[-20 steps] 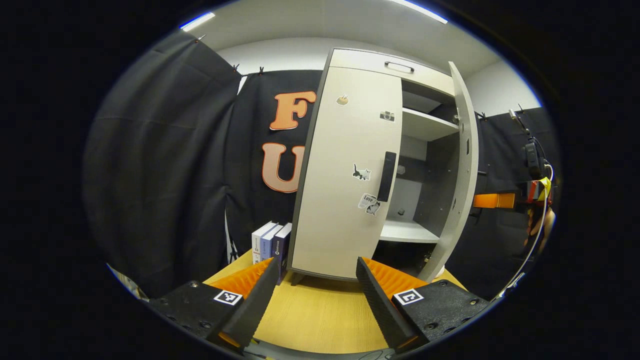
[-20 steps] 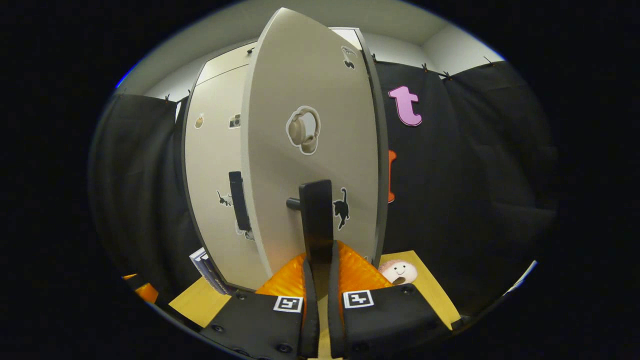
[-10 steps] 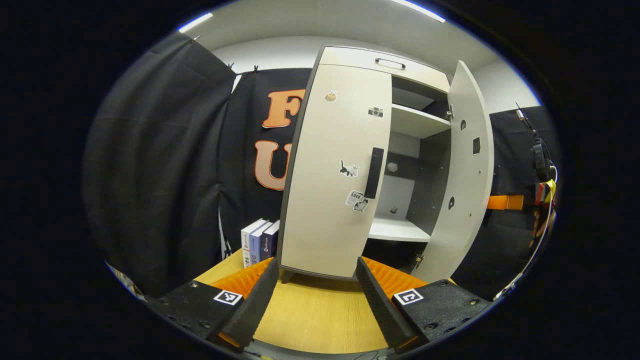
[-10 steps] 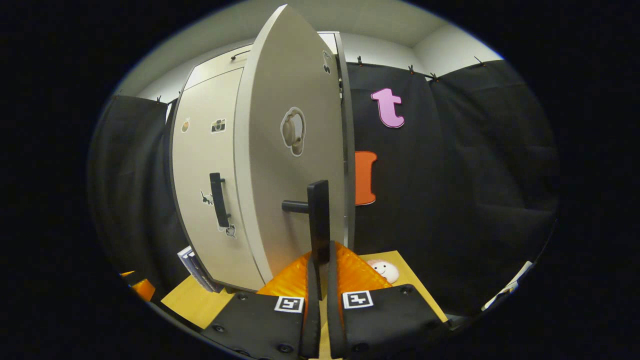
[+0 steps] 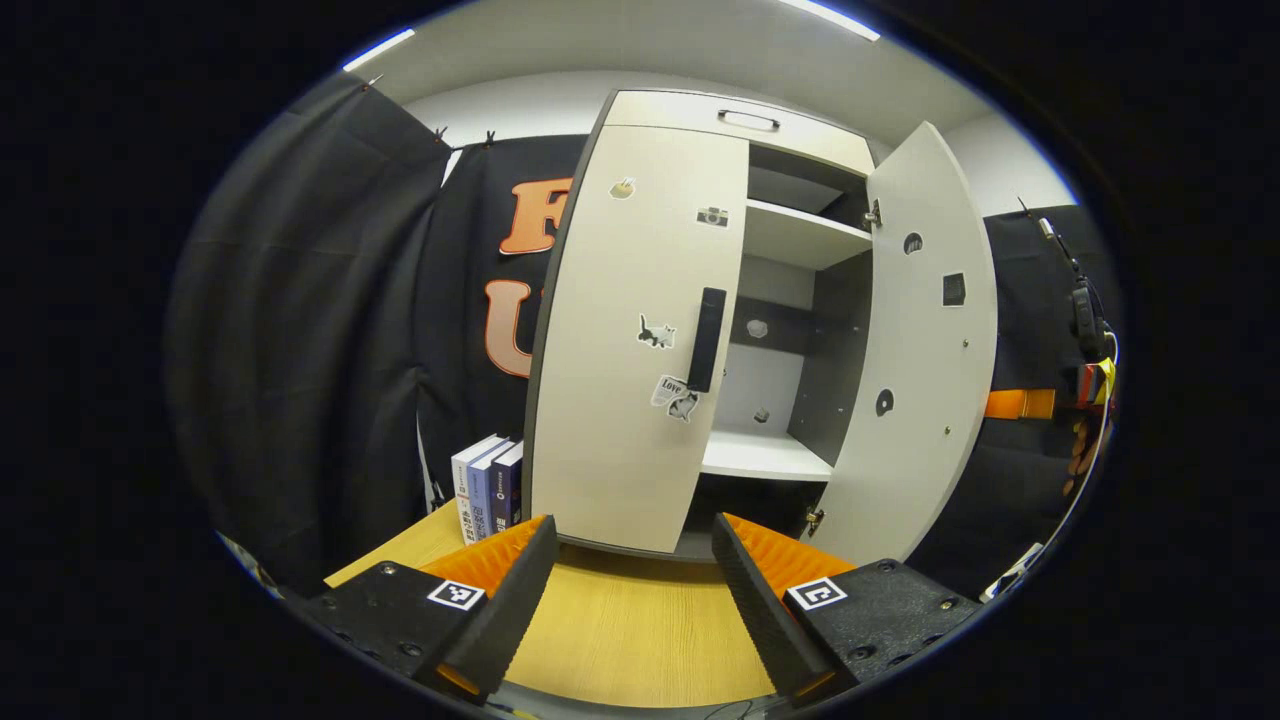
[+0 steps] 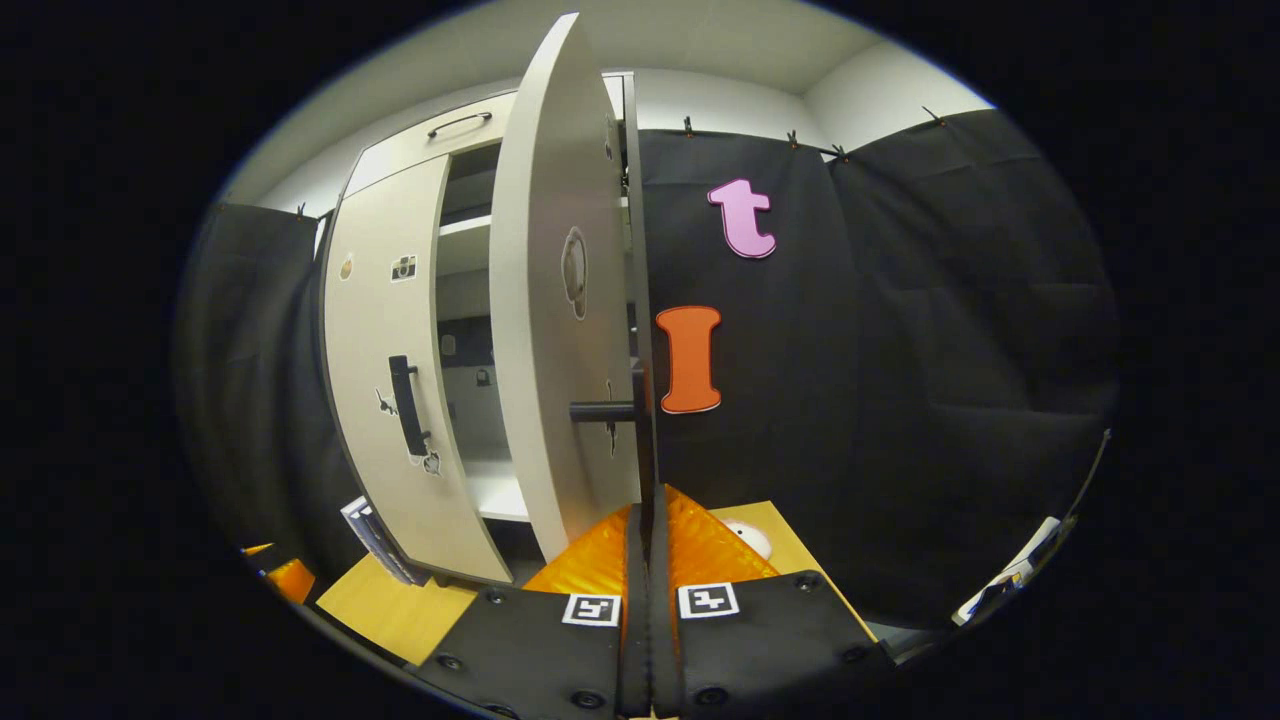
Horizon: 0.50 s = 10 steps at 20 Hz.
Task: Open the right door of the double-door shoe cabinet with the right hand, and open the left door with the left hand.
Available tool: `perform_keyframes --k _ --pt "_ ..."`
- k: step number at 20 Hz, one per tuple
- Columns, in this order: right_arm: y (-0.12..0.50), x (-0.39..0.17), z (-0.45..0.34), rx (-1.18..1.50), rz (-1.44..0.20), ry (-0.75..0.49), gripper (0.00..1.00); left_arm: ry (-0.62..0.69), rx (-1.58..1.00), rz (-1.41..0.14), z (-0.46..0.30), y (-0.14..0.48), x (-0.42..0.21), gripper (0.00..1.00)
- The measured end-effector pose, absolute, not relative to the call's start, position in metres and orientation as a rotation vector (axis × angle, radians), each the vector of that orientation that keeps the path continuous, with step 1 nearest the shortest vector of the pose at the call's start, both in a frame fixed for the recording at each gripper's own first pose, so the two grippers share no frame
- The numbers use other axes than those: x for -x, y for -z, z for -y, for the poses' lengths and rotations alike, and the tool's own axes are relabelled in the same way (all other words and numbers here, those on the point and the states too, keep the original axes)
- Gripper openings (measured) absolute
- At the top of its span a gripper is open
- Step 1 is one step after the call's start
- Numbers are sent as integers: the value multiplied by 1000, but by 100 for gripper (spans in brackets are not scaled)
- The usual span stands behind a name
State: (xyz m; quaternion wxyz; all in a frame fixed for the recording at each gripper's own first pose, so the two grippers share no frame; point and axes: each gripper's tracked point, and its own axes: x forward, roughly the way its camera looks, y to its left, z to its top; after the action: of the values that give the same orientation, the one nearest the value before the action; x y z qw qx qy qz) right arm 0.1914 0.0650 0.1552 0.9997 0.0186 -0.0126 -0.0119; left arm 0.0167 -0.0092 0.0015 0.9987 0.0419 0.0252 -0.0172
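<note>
Books (image 5: 487,487), three, upright on the wooden table (image 5: 620,640), ahead and left of the left tongs (image 5: 632,570). Left tongs: fingers spread wide, holding nothing, low before the shoe cabinet (image 5: 735,120). Left door (image 5: 625,400): closed, stickers on its face, dark handle (image 5: 706,339) untouched, ahead of the left tongs. Right door (image 5: 925,380): swung open, white shelves (image 5: 765,455) bared beside it. Right tongs (image 6: 648,520): fingers pressed together on the right door's handle (image 6: 646,440), door edge-on just left of them. Small round white toy (image 6: 748,538): on the table, just right of the right tongs.
</note>
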Motion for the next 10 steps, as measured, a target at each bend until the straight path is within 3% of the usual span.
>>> perform_keyframes --k 5,10 --pt "-154 -185 -66 -84 19 -7 8 68 -77 -43 40 -3 -12 95" --pt "-152 -185 -48 -50 28 46 8 83 -102 -42 59 -5 -23 95"
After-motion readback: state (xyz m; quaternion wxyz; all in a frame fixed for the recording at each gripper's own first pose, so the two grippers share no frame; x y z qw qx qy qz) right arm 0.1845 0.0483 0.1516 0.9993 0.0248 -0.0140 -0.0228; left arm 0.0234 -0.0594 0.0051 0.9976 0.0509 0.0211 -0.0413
